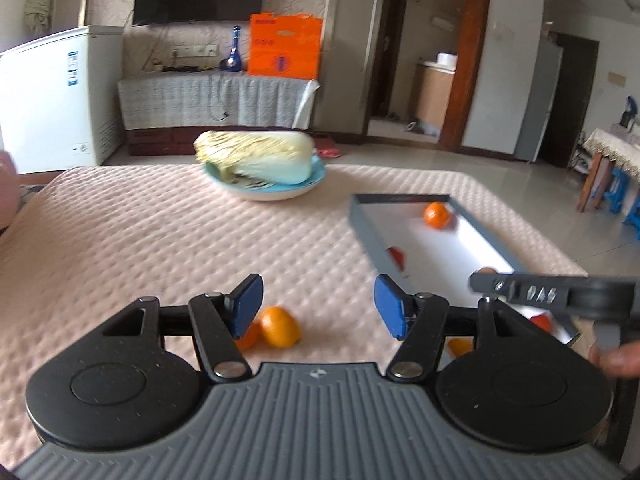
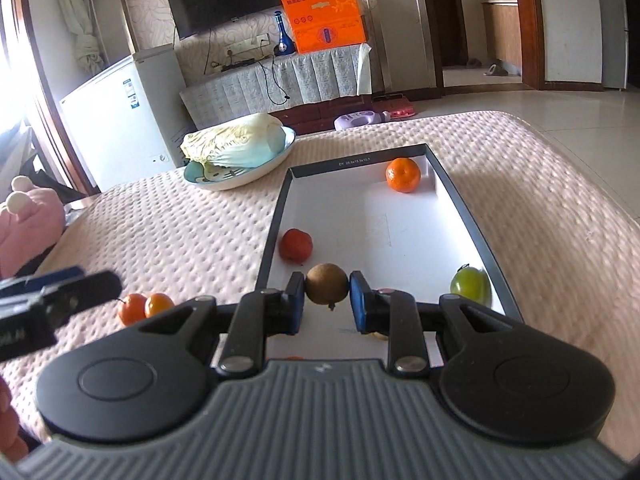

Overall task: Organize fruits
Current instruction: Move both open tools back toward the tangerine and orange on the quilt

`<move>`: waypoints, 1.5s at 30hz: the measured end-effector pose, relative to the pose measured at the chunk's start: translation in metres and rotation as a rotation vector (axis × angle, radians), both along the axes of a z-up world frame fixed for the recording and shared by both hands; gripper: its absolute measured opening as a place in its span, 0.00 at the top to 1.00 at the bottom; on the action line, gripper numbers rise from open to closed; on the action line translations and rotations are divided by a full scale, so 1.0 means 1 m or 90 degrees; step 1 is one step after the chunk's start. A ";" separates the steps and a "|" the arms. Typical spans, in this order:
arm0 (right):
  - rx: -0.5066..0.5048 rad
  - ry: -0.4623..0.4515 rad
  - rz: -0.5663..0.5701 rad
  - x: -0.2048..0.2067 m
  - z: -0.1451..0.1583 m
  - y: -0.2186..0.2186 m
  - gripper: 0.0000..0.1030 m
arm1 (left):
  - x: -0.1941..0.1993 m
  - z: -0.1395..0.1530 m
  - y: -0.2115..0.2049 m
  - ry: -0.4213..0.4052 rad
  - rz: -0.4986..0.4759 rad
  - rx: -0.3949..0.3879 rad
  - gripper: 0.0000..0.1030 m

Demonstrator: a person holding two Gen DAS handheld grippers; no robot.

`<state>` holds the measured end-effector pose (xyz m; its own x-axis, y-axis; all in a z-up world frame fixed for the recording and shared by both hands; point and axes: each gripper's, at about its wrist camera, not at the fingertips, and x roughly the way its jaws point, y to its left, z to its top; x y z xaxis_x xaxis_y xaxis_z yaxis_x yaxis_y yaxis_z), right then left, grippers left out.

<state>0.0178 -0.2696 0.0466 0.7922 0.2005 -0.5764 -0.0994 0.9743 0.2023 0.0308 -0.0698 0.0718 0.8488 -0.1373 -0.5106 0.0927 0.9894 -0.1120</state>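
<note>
A shallow rectangular box [image 2: 472,216], dark-rimmed with a white floor and tiny blurred print on its far wall, lies on a pink quilted cover [image 2: 180,224]. The right gripper [image 2: 327,300] clamps a round brown fruit [image 2: 326,289] over the box's near end. The left gripper [image 1: 318,306] stands open and empty above two small oranges [image 1: 280,326] on the cover, left of the box.
</note>
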 end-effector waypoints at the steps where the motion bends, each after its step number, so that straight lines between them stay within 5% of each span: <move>1: -0.002 0.000 -0.002 0.000 0.000 0.001 0.73 | -0.002 -0.002 0.004 0.003 0.005 0.002 0.35; 13: -0.018 0.009 -0.010 0.006 -0.006 0.019 0.73 | -0.026 -0.015 0.045 0.018 0.042 0.030 0.35; 33: -0.052 -0.030 -0.057 0.005 -0.004 0.033 0.72 | -0.028 -0.031 0.111 0.034 0.052 0.009 0.35; 37: -0.056 -0.062 -0.064 0.000 0.002 0.035 0.62 | -0.027 -0.035 0.112 0.037 0.043 0.005 0.35; 45: -0.069 -0.101 -0.011 -0.009 0.011 0.047 0.62 | -0.017 -0.039 0.088 0.025 -0.007 0.015 0.35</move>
